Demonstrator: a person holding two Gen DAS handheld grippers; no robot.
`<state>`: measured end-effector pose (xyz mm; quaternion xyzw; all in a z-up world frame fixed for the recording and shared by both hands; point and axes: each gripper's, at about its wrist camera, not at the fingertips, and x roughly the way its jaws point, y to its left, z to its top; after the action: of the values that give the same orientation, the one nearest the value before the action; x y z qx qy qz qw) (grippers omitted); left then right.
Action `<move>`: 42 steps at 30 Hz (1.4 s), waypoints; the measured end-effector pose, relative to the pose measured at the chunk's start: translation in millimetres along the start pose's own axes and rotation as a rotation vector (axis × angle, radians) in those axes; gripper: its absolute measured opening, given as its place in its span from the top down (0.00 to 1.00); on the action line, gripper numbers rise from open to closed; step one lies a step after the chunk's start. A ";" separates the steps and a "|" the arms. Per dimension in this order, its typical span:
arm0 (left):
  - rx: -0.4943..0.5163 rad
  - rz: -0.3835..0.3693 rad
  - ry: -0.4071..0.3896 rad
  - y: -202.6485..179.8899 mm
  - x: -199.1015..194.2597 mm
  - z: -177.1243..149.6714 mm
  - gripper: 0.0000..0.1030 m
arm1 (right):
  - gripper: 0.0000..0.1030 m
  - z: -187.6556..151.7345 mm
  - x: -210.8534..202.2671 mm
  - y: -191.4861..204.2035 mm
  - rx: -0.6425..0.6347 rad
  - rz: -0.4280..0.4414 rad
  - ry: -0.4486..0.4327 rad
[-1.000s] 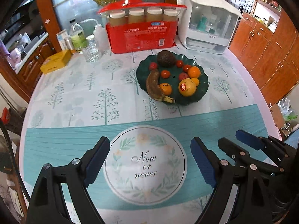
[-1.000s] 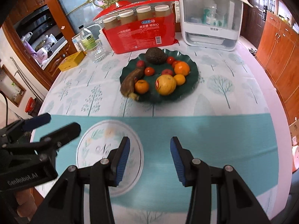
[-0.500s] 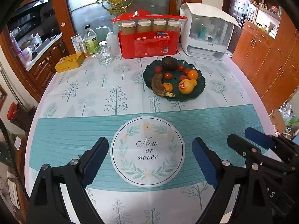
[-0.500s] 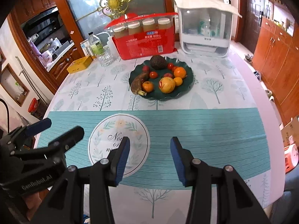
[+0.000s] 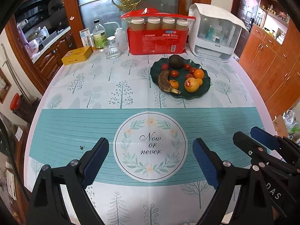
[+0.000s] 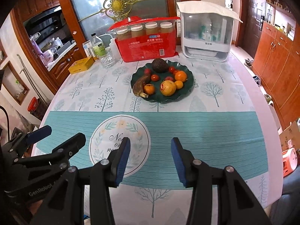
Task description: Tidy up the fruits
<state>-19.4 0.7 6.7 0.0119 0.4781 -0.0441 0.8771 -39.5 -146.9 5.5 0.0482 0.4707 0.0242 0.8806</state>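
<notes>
Hovering over the near edge of the table [image 5: 56, 97]: left gripper [image 5: 151, 161], jaws spread wide and released, nothing between the blue pads, above the round "Now or never" medallion [image 5: 150, 146] printed on the tablecloth. Just to its right, right gripper [image 6: 150, 158], jaws parted more narrowly, also released and empty, above the teal band of the cloth.

At the far left of the table, a yellow box [image 5: 76, 55], then a clear bottle with a green label [image 5: 98, 35], a drinking glass [image 5: 112, 49] in front of it, and a white squeeze bottle [image 5: 120, 37]. Toward the middle, a red package [image 5: 156, 39] with four capped jars showing along its top. Right of that, a white appliance with a clear front [image 5: 215, 39].

In front of the red package, well apart from both grippers, a dark green scalloped plate [image 5: 205, 86] holding the fruit: a browned banana [image 5: 164, 81] on the left side, a small orange [image 5: 173, 84] touching it, an avocado [image 5: 176, 61] at the back, several small tomatoes [image 5: 174, 73] scattered between, a large yellow fruit with a red sticker [image 5: 191, 84] at the front right, and two more oranges [image 5: 198, 73] beside it.
</notes>
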 end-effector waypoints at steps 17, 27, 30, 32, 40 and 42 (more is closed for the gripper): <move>0.000 0.012 -0.001 -1.8 -4.0 -3.0 0.13 | 0.56 -3.4 -1.3 1.0 0.005 0.006 0.006; 0.001 0.013 0.001 1.6 -6.0 -7.1 0.13 | 0.56 -5.2 -2.2 2.8 0.005 0.006 0.006; 0.002 0.013 0.003 1.7 -6.2 -7.8 0.13 | 0.56 -4.6 -2.0 2.0 0.005 0.006 0.006; 0.003 0.013 0.007 3.0 -6.5 -9.7 0.13 | 0.56 -5.3 -2.3 2.6 0.007 0.008 0.006; 0.005 0.013 0.017 8.3 -7.5 -14.6 0.13 | 0.56 -6.8 -3.6 4.0 0.006 0.010 0.006; 0.003 0.012 0.020 10.5 -7.6 -17.0 0.13 | 0.56 -9.7 -6.2 8.5 0.005 0.011 0.006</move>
<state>-36.7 12.7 3.7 0.0166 0.4867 -0.0395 0.8725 -51.0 -138.4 6.3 0.0527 0.4730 0.0280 0.8791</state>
